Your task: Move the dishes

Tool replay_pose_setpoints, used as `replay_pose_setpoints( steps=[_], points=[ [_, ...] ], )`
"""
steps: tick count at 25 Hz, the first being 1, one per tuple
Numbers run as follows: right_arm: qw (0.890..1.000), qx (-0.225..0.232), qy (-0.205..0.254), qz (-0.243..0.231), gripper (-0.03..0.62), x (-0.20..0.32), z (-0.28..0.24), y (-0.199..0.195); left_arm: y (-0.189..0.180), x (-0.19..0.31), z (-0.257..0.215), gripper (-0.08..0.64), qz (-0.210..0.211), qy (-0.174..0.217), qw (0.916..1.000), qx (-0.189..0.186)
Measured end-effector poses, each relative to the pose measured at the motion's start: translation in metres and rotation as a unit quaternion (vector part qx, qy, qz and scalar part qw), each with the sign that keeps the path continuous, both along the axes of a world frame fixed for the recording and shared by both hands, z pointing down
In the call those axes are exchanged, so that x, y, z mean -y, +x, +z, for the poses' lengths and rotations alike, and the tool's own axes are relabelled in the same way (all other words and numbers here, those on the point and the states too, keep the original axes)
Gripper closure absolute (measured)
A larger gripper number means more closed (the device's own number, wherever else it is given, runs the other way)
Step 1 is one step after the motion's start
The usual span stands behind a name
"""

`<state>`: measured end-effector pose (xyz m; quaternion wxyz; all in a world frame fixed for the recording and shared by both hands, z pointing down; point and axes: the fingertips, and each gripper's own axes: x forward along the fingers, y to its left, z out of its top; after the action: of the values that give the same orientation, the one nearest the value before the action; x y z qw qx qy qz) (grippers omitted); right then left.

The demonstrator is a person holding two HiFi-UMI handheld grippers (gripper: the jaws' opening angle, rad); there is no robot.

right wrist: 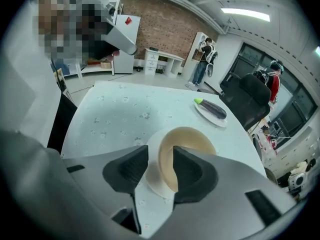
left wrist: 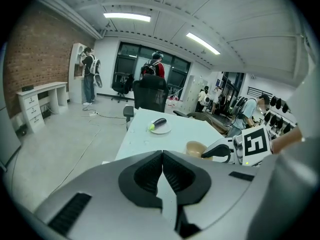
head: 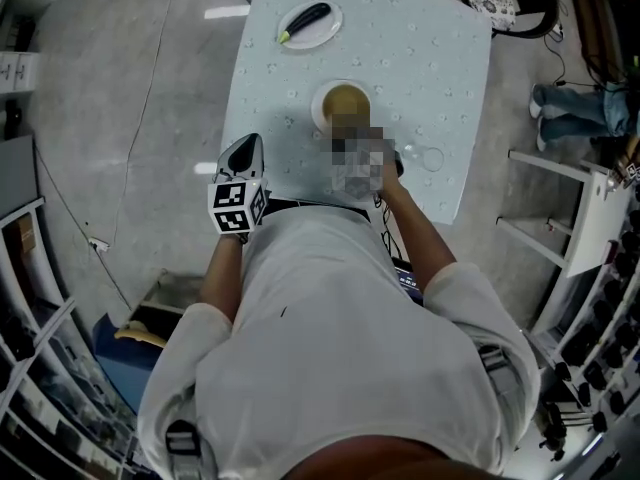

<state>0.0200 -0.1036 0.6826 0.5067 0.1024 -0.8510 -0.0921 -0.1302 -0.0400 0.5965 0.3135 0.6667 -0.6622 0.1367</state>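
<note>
1. The right gripper [right wrist: 160,155] has its fingers spread partway, straddling the near rim of the tan bowl [right wrist: 192,141]. One pad is outside the wall and one inside. Neither looks like it's pressing, so I'd call it no grip yet.
2. To pinch this well, I'd sink a touch deeper over the rim before squeezing. That way the pads catch wall rather than just the lip. Then lift straight up, nice and level.
3. The bowl sits on a white plate [right wrist: 154,186] around the middle of the table [right wrist: 110,114], toward the person's side. I'd watch that the plate doesn't get dragged or tipped along with it.
4. The left gripper [left wrist: 162,155] has its fingers pressed together with nothing in them. It hangs by the table's near left corner, doing nothing useful.
5. Textures: the bowl is round, thin-walled and smooth, and it looks hard and probably slippery. The pads are dark and ribbed-looking, which should help.
6. Further out, a dark purple eggplant [right wrist: 215,109] with a green end lies on a second white plate [right wrist: 214,121]. The tablecloth is pale with a small flower print and looks slick.
</note>
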Motion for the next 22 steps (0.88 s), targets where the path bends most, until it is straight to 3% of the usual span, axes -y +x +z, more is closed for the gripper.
replay_pose_setpoints(
  steps=[6, 11, 22],
  points=[
    [0.999, -0.031, 0.013, -0.011, 0.472, 0.003, 0.007, -0.002, -0.007, -0.002, 0.003, 0.541, -0.009, -0.002, 1.0000, -0.003],
    [0.999, -0.041, 0.024, -0.004, 0.583, 0.006, 0.005, -0.003, -0.010, -0.001, 0.002, 0.541, -0.005, -0.001, 1.0000, -0.002],
    [0.999, -0.033, 0.031, -0.012, 0.586, 0.010, -0.003, -0.004, -0.007, 0.007, 0.000, 0.541, 0.007, 0.001, 1.0000, -0.001]
  ],
)
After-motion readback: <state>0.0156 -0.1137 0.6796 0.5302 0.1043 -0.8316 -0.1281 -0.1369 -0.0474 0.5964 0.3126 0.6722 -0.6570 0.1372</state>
